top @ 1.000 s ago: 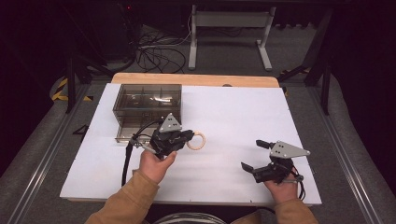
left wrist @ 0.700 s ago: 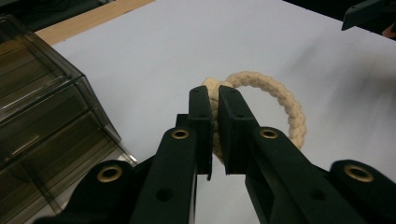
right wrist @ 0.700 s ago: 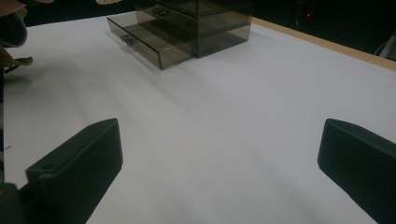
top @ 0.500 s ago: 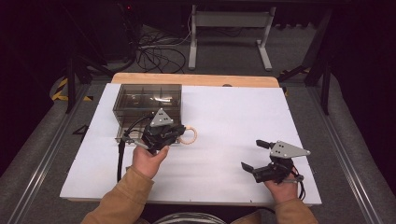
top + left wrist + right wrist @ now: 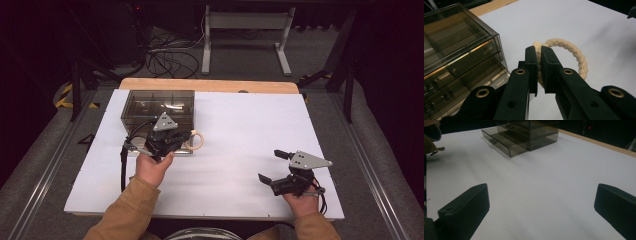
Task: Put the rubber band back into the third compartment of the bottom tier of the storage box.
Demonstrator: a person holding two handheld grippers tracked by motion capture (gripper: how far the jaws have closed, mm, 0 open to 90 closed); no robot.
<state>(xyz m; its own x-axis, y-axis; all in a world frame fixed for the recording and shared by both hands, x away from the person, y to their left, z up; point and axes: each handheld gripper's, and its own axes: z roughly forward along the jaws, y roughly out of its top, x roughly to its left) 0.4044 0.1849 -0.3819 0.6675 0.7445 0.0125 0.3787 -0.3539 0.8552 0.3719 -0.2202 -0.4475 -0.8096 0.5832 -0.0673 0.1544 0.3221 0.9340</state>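
Note:
A cream braided rope ring (image 5: 576, 56) is pinched by my left gripper (image 5: 539, 63), whose jaws are shut on its knotted side. In the high view the left gripper (image 5: 186, 138) holds the rope ring (image 5: 196, 141) just above the pulled-out bottom drawer (image 5: 150, 149) of a smoky clear drawer box (image 5: 157, 104). My right gripper (image 5: 270, 166) rests near the table's front right, jaws wide open with nothing between them. The right gripper view shows the drawer box (image 5: 534, 131) with its open drawer (image 5: 501, 143) far off.
White board (image 5: 250, 125) covers the table, with a wooden edge (image 5: 210, 85) at the back. The drawer box stands at the back left. Cables and a metal stand (image 5: 245, 30) lie on the dark floor behind.
My left gripper has carried the rope ring leftward and away from me, toward the drawer box. The right gripper has kept still.

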